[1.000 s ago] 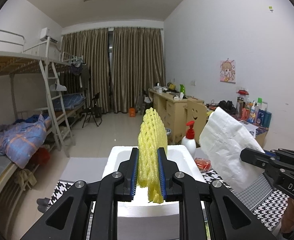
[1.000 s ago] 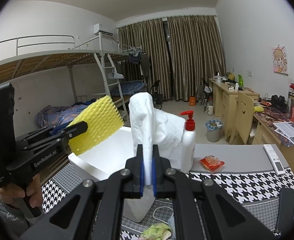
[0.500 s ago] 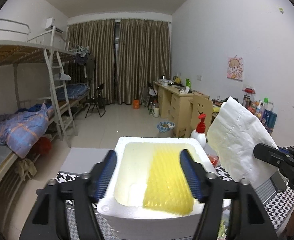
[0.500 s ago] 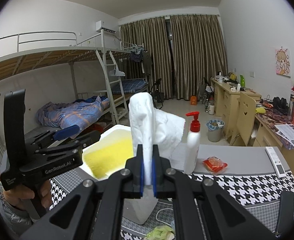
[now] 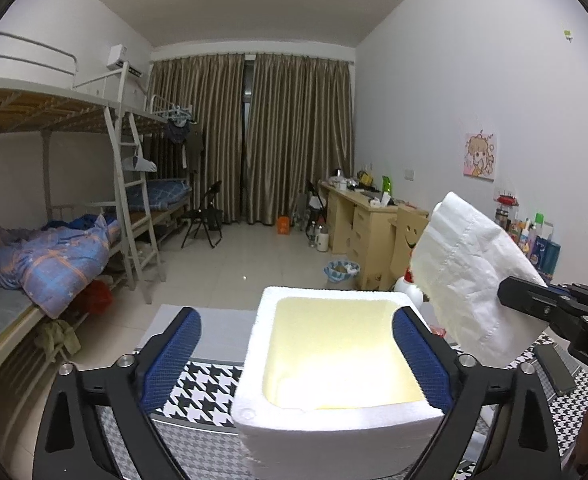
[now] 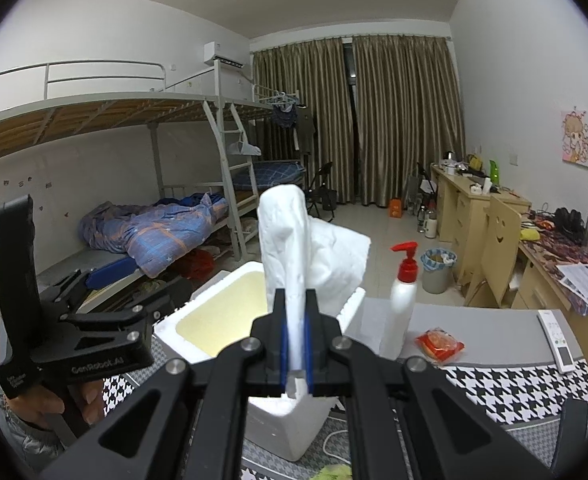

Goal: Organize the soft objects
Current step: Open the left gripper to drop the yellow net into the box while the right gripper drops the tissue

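White foam box (image 5: 254,360) on the houndstooth bench (image 5: 206,380), its inside glowing pale yellow.

The left gripper (image 5: 294,356), its jaws just opened wide and empty, straddles the box; the right gripper (image 6: 295,350) stays clenched on a white quilted cloth (image 6: 294,240) above the box.

The foam box (image 5: 336,432) is white outside with a pale yellow glow inside. The cloth (image 6: 294,248) is white. The pump bottle (image 6: 400,312) is white with a red top. The table cover (image 6: 506,384) is black-and-white houndstooth. The curtains (image 5: 270,140) are brown.
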{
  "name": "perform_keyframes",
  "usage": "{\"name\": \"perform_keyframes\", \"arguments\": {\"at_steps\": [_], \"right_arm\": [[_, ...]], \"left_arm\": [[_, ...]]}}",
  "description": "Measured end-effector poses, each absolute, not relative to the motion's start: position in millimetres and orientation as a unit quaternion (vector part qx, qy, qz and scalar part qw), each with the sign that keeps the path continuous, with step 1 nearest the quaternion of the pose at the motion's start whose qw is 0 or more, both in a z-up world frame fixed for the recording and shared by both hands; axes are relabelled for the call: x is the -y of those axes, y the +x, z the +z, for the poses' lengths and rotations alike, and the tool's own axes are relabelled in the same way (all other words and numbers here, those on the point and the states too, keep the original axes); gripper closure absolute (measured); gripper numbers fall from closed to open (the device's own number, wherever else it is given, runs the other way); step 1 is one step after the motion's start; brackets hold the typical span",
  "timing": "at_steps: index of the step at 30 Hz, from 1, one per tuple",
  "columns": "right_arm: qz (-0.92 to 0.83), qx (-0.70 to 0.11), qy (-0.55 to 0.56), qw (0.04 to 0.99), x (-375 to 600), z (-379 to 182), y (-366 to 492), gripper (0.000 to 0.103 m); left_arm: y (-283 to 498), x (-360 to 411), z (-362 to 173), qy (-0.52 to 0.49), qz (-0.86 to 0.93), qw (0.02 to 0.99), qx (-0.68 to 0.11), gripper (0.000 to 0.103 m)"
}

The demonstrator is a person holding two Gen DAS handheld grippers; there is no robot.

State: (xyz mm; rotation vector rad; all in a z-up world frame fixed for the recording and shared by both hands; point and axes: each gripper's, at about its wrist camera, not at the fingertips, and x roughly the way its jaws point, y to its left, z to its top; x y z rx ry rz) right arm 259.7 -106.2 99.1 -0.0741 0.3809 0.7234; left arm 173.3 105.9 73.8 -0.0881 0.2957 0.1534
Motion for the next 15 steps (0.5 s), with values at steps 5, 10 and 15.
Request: {"name": "perform_keyframes", "arguments": {"at_steps": [5, 10, 15], "right_arm": [[0.364, -0.192, -0.039, 0.911, 98, 97, 264, 0.094], [0.372, -0.205, -0.035, 0.905, 89, 95, 269, 0.094], [0.376, -0.218, -0.037, 0.9, 81, 90, 275, 0.094]], "left_arm": [[168, -111, 74, -0.047, 0.083, 0.986, -0.14, 0.001], [165, -115, 73, -0.042, 0.096, 0.985, -0.139, 0.001], [160, -119, 70, -0.043, 0.102, 0.984, -0.138, 0.001]]}}
